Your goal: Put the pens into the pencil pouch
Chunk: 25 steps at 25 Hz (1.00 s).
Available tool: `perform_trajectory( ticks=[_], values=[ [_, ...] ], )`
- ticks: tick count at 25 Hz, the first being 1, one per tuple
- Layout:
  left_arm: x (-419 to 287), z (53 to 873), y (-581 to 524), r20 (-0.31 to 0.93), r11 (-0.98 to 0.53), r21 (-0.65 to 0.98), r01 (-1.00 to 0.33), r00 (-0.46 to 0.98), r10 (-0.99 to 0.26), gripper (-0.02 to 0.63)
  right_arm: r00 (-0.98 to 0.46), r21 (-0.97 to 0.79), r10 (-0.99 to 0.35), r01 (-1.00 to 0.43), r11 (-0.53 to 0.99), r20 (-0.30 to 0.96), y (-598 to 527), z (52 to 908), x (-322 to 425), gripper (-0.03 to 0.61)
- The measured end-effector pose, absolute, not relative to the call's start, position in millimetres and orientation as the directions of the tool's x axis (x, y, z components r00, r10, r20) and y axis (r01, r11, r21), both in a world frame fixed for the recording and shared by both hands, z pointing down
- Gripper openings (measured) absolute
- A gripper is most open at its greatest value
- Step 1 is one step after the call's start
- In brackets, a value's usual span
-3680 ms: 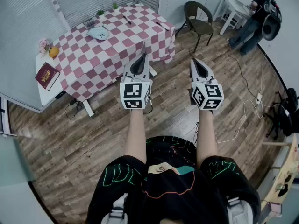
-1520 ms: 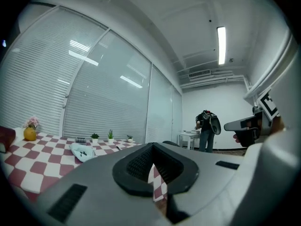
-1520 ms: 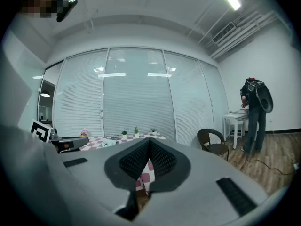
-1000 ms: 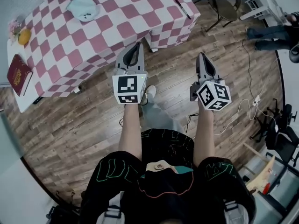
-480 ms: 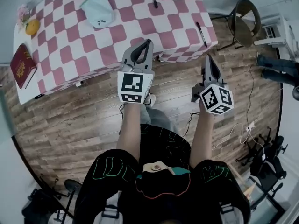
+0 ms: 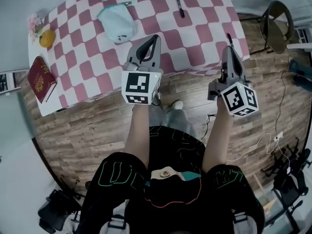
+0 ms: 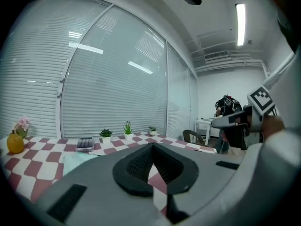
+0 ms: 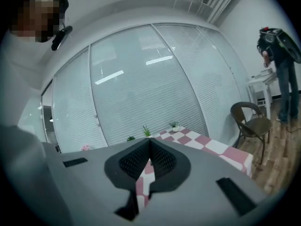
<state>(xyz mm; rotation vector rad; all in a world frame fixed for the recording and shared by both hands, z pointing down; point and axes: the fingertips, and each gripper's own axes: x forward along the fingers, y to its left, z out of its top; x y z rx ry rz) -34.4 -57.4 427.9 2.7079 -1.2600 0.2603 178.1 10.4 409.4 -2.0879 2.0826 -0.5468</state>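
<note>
The big table (image 6: 195,38) with the red-and-white checked cloth fills the top of the head view. The person stands at its near edge and holds both grippers out over it.

The left gripper (image 6: 155,36) reaches over the cloth, with its tip near the pouch. Its two jaws are pressed together with nothing between them, which is plain in the left gripper view (image 7: 151,145). The right gripper (image 6: 227,48) hangs by the table's right corner. Its jaws are together too, and it holds nothing (image 8: 149,140).

The pencil pouch (image 6: 117,23) is pale blue-green and lies flat on the cloth, a bit up and left of the left gripper. I cannot tell if its mouth is open.

A black pen (image 6: 179,5) lies on the cloth by itself — well apart from the pouch, off to its right and further back. A thin green-and-white stick (image 6: 125,3), likely another pen, lies just above the pouch.

I think this is the very start: the person is at the table, and no pen is picked up or in the pouch yet. The next move needs a gripper to open its jaws first. Then it must go low over a pen, line up across it and pinch it — while the other gripper holds the pouch steady.
</note>
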Motion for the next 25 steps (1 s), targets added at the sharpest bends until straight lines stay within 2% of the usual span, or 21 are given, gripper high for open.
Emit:
perform_trajectory(
  ticks=[15,19,25],
  values=[
    [-132,426,-120,0.279,-0.486,0.003,-0.874,0.468,-0.839,-0.006,-0.238,-0.356,-0.966,-0.916,0.187,0.104,-97,391,95,-0.002],
    [-165,440,-133,0.354,-0.430,0.011,-0.903,0.406,-0.843,-0.006,-0.303,-0.352,-0.945,-0.903,0.244,0.121,-121,397,62,-0.002],
    [-208,447,-154,0.357,-0.352,0.038,-0.935,0.341,-0.869,-0.005,-0.408,-0.305,-0.894,-0.889,0.342,0.187,-156,407,9,-0.002]
  ],
)
